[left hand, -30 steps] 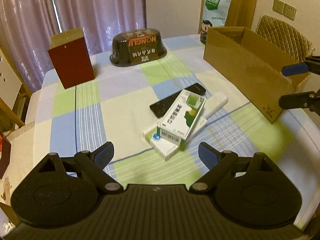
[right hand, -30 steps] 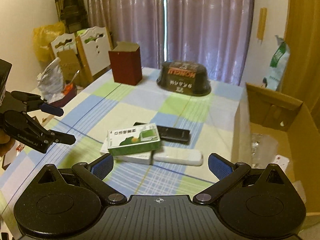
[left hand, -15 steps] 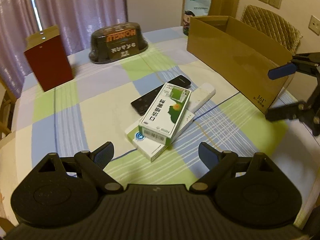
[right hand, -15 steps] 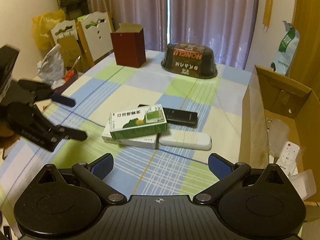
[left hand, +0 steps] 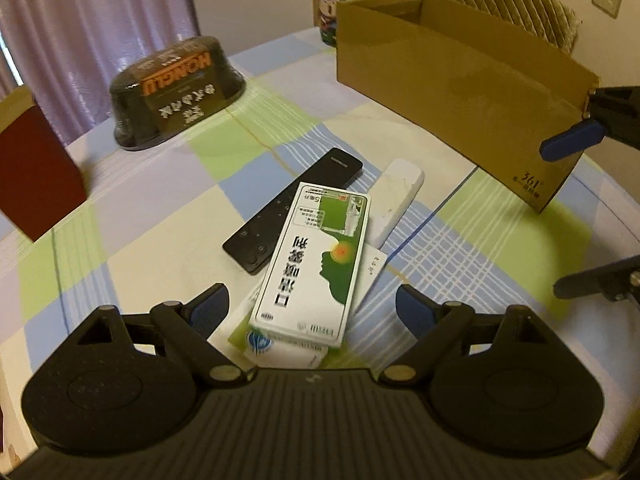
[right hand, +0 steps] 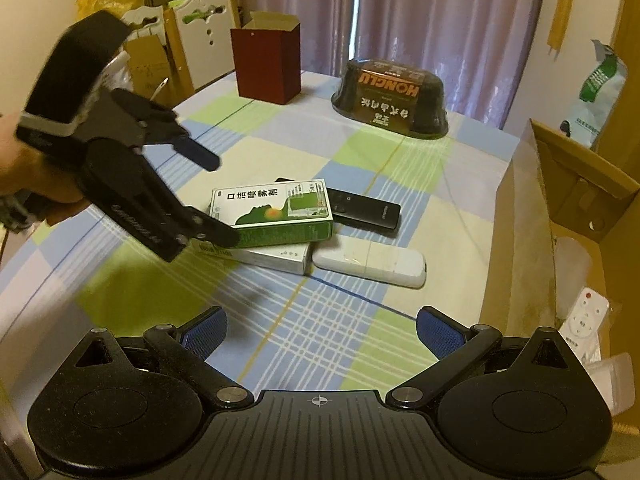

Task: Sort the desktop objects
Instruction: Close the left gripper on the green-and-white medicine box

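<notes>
A green-and-white spray box (left hand: 316, 264) (right hand: 276, 208) lies on top of a white box (right hand: 272, 256) in the middle of the checked tablecloth. A black remote (left hand: 292, 216) (right hand: 366, 210) and a white remote (left hand: 396, 196) (right hand: 370, 266) lie beside the stack. My left gripper (left hand: 310, 308) (right hand: 216, 198) is open, its fingers on either side of the green box's near end and apart from it. Nearer the table's front edge, my right gripper (right hand: 322, 330) (left hand: 564, 216) is open and holds nothing.
An open cardboard box (left hand: 460, 80) (right hand: 516, 240) stands at the right with a small white remote (right hand: 584, 316) inside. A dark wrapped bowl (left hand: 176, 92) (right hand: 394, 98) and a red open box (left hand: 36, 176) (right hand: 266, 62) stand at the back. A hand (right hand: 24, 176) holds the left gripper.
My left gripper has moved forward and down until its open fingers flank the green box. The right gripper has shifted slightly closer to the stack.
</notes>
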Demonstrator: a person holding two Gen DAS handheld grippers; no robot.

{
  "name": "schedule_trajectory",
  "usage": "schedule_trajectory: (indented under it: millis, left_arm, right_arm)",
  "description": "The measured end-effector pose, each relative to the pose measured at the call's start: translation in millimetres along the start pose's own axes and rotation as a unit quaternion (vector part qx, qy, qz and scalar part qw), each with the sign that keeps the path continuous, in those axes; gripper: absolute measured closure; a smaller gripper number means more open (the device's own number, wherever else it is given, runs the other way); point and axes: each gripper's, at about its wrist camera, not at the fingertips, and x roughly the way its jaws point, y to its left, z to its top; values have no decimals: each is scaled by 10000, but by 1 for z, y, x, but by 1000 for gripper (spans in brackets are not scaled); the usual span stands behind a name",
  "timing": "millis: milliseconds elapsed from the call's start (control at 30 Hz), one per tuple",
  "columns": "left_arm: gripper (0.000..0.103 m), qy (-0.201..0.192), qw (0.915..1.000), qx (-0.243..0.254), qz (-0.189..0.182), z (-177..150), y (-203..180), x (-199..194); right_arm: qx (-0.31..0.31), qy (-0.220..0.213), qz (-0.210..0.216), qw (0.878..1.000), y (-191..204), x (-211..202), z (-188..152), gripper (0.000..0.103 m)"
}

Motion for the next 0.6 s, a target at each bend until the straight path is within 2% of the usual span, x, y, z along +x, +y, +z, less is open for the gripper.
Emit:
schedule_trajectory:
  millis: [400, 600]
  left_arm:
    - [20, 209, 9996, 138, -153, 13, 0, 26]
    - [27, 247, 9994, 173, -176, 16, 1, 32]
  right_arm:
    - [43, 112, 63, 9999, -8, 15, -1, 0]
    - [51, 127, 56, 9999, -8, 16, 1, 0]
